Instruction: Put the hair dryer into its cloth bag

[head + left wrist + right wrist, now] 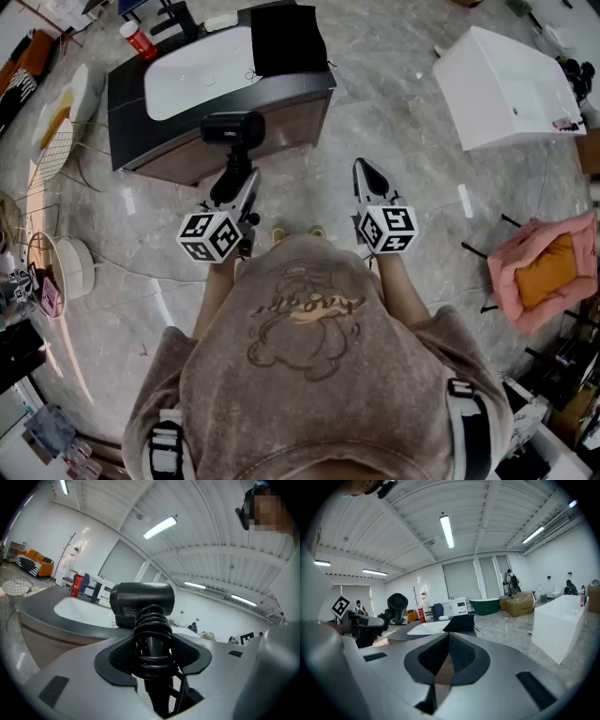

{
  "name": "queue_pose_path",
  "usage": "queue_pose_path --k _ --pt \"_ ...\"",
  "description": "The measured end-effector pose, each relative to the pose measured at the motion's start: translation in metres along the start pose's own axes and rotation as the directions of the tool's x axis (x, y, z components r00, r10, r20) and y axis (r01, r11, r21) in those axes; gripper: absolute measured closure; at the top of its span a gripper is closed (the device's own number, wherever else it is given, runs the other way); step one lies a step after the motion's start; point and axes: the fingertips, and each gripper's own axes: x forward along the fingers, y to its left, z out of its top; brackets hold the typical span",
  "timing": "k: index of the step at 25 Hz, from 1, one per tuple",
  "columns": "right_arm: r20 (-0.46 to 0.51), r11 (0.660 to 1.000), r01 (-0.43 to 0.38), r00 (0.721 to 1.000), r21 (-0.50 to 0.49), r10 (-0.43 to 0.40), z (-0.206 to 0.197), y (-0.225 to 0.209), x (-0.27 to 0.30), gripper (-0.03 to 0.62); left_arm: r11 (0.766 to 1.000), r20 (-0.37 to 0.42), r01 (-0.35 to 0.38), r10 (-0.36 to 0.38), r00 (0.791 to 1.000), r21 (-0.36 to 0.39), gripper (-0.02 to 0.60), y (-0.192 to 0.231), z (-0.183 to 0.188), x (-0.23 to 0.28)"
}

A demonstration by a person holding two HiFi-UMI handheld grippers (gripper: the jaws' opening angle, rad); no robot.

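Observation:
My left gripper (236,184) is shut on the handle of the black hair dryer (232,129), which stands upright just in front of the vanity. In the left gripper view the dryer's handle with its coiled cord (151,634) sits between the pads of the left gripper (152,652), and the dryer's body (143,603) rises above them. The black cloth bag (286,39) lies flat on the counter's far right corner, and appears again as the cloth bag (459,623) in the right gripper view. My right gripper (369,176) hovers over the floor to the right, shut and empty, its jaws (447,652) meeting.
The dark vanity counter (127,103) holds a white basin (202,70) and a red bottle (139,40). A white bathtub (506,84) stands at the far right, and a pink cushion (544,272) lies on the floor to the right. Clutter lines the left edge.

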Motion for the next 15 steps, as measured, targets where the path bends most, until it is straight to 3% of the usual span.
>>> queue_pose_path --k 15 --pt "-0.007 1.0 0.009 1.0 0.022 -0.008 -0.019 0.029 0.033 0.592 0.997 -0.036 0.076 -0.076 0.996 0.002 0.334 0.037 0.008 0.011"
